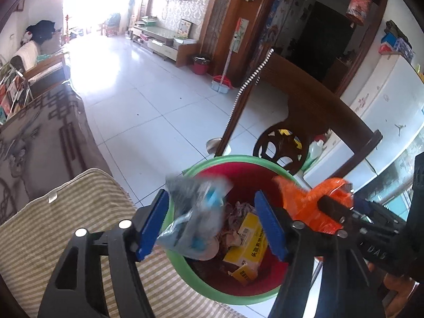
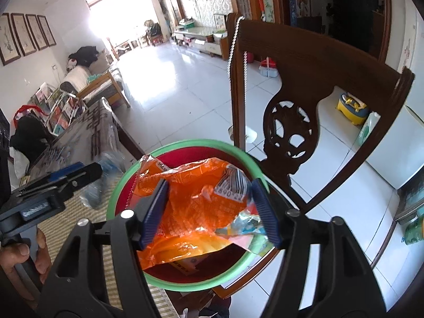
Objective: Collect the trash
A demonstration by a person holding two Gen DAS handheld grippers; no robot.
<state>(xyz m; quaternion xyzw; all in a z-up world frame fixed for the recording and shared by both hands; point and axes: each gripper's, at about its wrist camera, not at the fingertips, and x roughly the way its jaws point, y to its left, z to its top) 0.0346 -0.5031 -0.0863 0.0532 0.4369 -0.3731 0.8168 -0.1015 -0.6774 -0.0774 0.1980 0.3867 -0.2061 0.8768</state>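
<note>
A bin with a green rim (image 1: 238, 159) and a red inside holds a yellow box (image 1: 249, 241) and crumpled tissue (image 1: 233, 220). My left gripper (image 1: 210, 198) stands open over it. A clear plastic bag (image 1: 196, 212), blurred, hangs between the blue pads against the left one. My right gripper (image 2: 209, 185) is open above the same bin's rim (image 2: 185, 141). A crinkled orange wrapper (image 2: 190, 212) lies loose between its pads. The orange wrapper (image 1: 312, 204) also shows at the right of the left wrist view, and the left gripper (image 2: 74, 175) with the clear bag (image 2: 106, 175) at the left of the right wrist view.
The bin stands beside a striped cushion (image 1: 66, 225) and in front of a dark wooden chair back (image 2: 318, 66). A patterned cloth surface (image 1: 39, 137) runs along the left. White tiled floor (image 1: 148, 100) stretches beyond. A hand (image 2: 23, 251) grips the left handle.
</note>
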